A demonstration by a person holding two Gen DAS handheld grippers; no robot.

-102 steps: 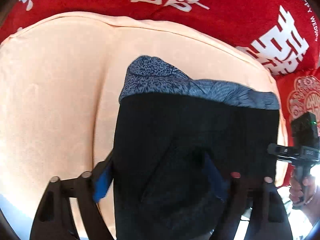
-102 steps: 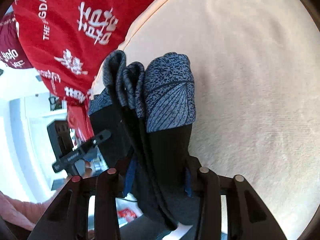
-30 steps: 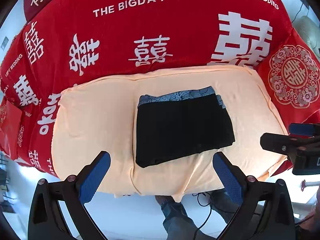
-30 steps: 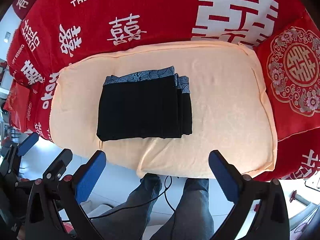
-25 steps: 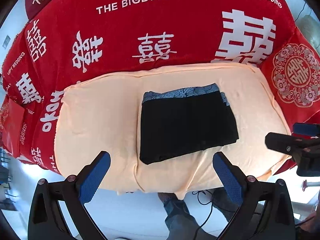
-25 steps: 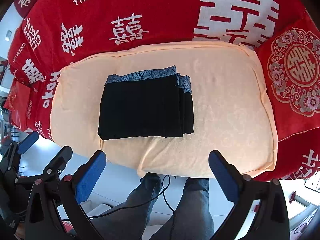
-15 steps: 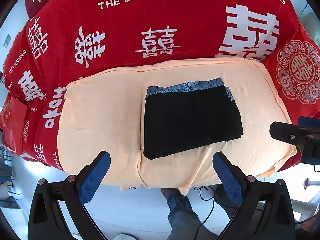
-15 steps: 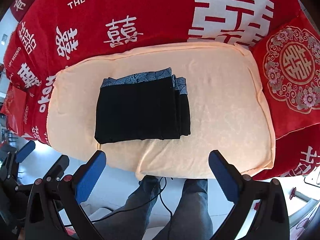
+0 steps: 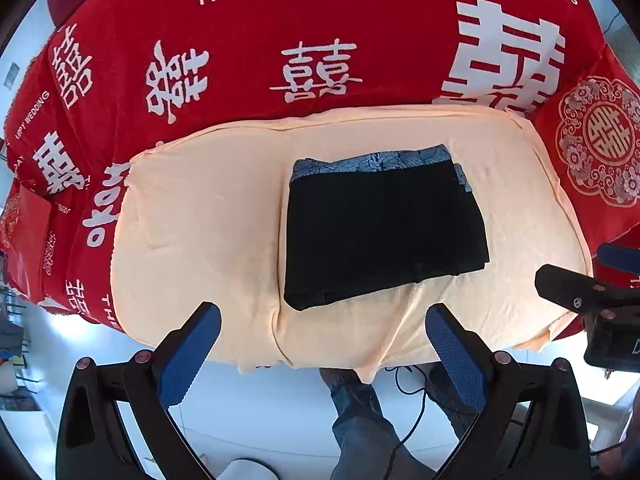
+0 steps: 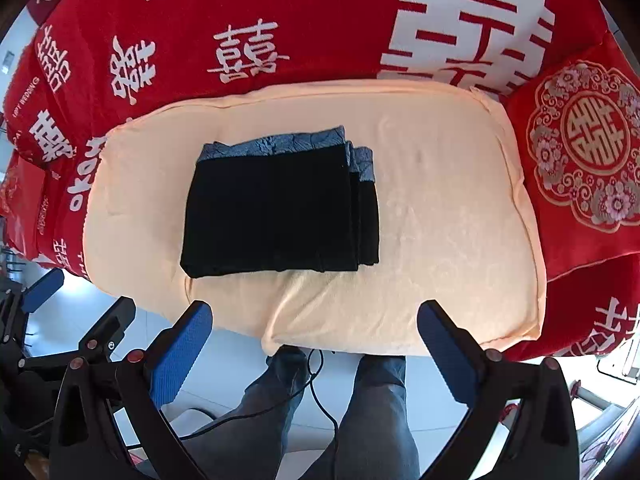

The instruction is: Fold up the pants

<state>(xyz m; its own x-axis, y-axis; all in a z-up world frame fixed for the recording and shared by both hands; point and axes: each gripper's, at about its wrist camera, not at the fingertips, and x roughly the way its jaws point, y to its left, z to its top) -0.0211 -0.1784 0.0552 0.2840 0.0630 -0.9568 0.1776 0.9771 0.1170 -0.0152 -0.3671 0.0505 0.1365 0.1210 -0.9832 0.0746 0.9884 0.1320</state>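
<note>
Lying flat on the cushion (image 9: 200, 220), the pants (image 9: 380, 232) form a compact, roughly rectangular black stack, with a grey-blue patterned band along the far edge and stepped layers showing at the right side in the right wrist view (image 10: 280, 208). Their cloth looks smooth and matte; the cushion (image 10: 440, 220) under them is pale peach, soft and faintly textured, with rounded corners, a piped seam round its rim and a shallow crease running from the stack toward its near edge. The left gripper (image 9: 320, 344) hangs above the near edge with its jaws spread wide and nothing between them; its blue pads (image 9: 188, 356) are ribbed, set on black fingers. The right gripper (image 10: 312, 340) is likewise wide apart and empty, also well clear of the pants, and its black body shows at the right border of the left wrist view. Behind the cushion a red cover (image 9: 320, 32) printed with white characters and English words drapes the back, and a red pillow (image 10: 580, 148) with a round ornate emblem leans at the right. Below the near edge are the person's legs (image 10: 380, 400) in blue jeans, a thin black cable (image 10: 316, 384) and pale floor. Bare peach surface surrounds the stack on all sides, widest to its left and right.
</note>
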